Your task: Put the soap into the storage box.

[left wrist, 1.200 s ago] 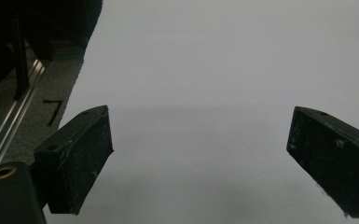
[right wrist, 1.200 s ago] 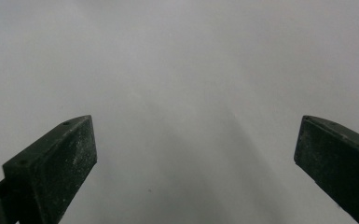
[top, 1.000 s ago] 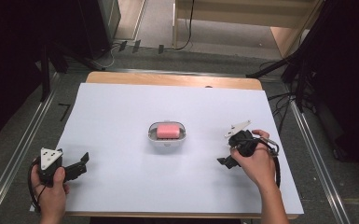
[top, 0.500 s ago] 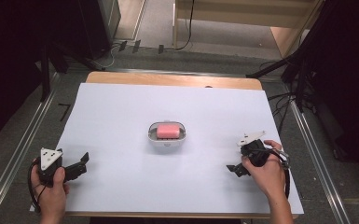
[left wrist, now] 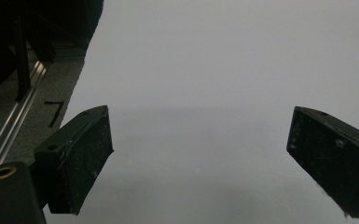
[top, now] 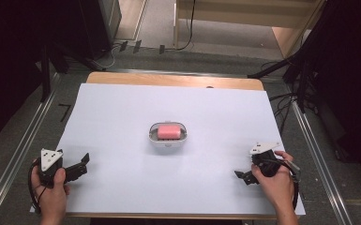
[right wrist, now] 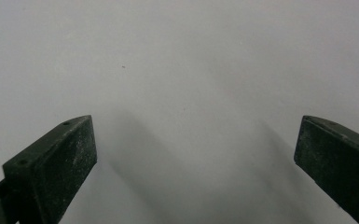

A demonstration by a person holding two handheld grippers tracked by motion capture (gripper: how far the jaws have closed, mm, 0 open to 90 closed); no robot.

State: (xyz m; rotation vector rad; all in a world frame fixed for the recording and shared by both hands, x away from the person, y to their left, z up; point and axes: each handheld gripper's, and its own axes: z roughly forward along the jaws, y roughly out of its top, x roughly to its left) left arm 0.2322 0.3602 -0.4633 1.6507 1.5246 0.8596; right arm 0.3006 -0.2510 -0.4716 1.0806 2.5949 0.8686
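Observation:
A pink bar of soap (top: 168,131) lies in a small white dish (top: 168,142) at the middle of the white table sheet (top: 169,108). My left gripper (top: 82,165) rests near the front left corner, open, with only bare sheet between its jaws (left wrist: 200,158). My right gripper (top: 242,176) is held low near the front right corner, also open over bare sheet (right wrist: 196,163). Both grippers are well apart from the dish.
The sheet covers a wooden table (top: 173,80) whose far edge shows. Metal rails (top: 16,154) run along both sides. Cables (top: 288,101) and dark stands lie on the floor around the table. A "7" mark (left wrist: 53,113) is on the floor left of the sheet.
My right gripper has drawn back toward the front right corner of the table, away from the dish. The left gripper and the dish have stayed in place.

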